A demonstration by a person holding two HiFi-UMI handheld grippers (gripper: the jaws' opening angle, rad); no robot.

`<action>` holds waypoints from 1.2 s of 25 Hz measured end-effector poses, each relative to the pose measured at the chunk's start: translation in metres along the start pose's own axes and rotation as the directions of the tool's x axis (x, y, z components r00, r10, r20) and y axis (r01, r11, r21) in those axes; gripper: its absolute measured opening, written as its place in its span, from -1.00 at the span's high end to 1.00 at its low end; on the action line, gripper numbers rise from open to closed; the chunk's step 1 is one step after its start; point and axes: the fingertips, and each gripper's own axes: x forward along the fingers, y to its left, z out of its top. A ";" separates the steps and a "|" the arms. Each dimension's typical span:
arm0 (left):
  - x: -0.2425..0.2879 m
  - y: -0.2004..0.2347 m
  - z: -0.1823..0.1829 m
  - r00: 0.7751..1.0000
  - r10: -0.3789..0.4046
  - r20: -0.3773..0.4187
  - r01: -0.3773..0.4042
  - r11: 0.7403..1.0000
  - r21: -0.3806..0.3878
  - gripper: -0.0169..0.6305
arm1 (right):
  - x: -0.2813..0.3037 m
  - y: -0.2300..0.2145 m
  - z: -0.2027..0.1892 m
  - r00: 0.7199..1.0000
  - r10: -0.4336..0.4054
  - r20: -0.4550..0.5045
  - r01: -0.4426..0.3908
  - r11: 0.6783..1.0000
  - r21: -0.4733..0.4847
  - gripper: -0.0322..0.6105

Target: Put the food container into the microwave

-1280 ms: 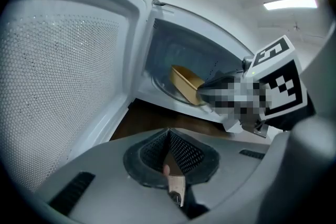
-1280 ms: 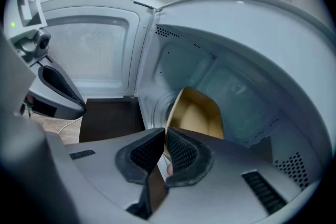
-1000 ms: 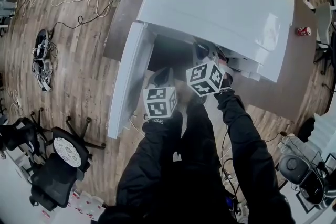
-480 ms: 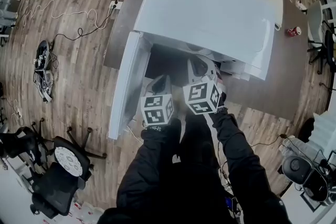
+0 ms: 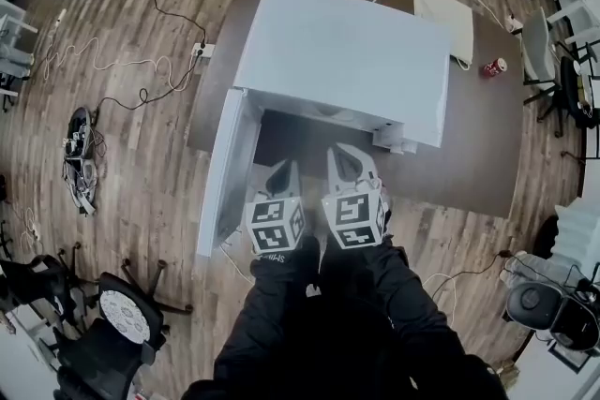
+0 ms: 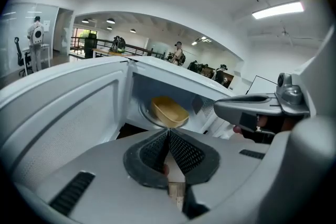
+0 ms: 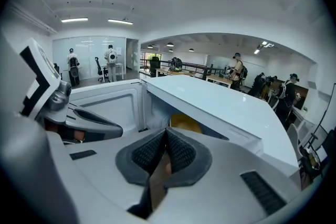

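Note:
The white microwave (image 5: 347, 61) stands on a brown table, its door (image 5: 223, 178) swung open to the left. A tan food container (image 6: 169, 111) sits inside on the turntable; in the right gripper view the container (image 7: 185, 123) shows partly behind the cavity's edge. My left gripper (image 5: 284, 171) and right gripper (image 5: 343, 156) are side by side just outside the opening. The left gripper (image 6: 169, 132) has its jaws shut with nothing between them, and the same holds for the right gripper (image 7: 166, 132). Neither touches the container.
The brown table (image 5: 473, 159) carries a red can (image 5: 489, 67) and a flat white device (image 5: 446, 17) at the far right. A black office chair (image 5: 117, 318) and cables (image 5: 80, 159) lie on the wooden floor to the left. People stand in the room's background.
Both grippers have drawn back out of the microwave cavity toward me, and now sit level with each other. The head view has pulled back, showing more of the table.

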 end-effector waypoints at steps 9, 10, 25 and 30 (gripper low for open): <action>-0.036 -0.037 0.034 0.997 -0.048 0.065 0.044 0.997 0.059 0.84 | -0.055 -0.010 0.036 0.995 -0.038 0.089 0.032 0.998 0.059 0.82; -0.039 -0.042 0.039 0.996 -0.056 0.076 0.051 0.997 0.066 0.84 | -0.061 -0.011 0.040 0.994 -0.041 0.101 0.036 0.998 0.056 0.82; -0.069 -0.104 0.103 0.966 -0.168 0.199 0.130 0.973 0.189 0.84 | -0.129 -0.045 0.100 0.958 -0.128 0.258 0.114 0.991 0.068 0.82; -0.077 -0.118 0.122 0.951 -0.197 0.240 0.143 0.964 0.222 0.85 | -0.145 -0.057 0.113 0.941 -0.153 0.301 0.138 0.988 0.069 0.82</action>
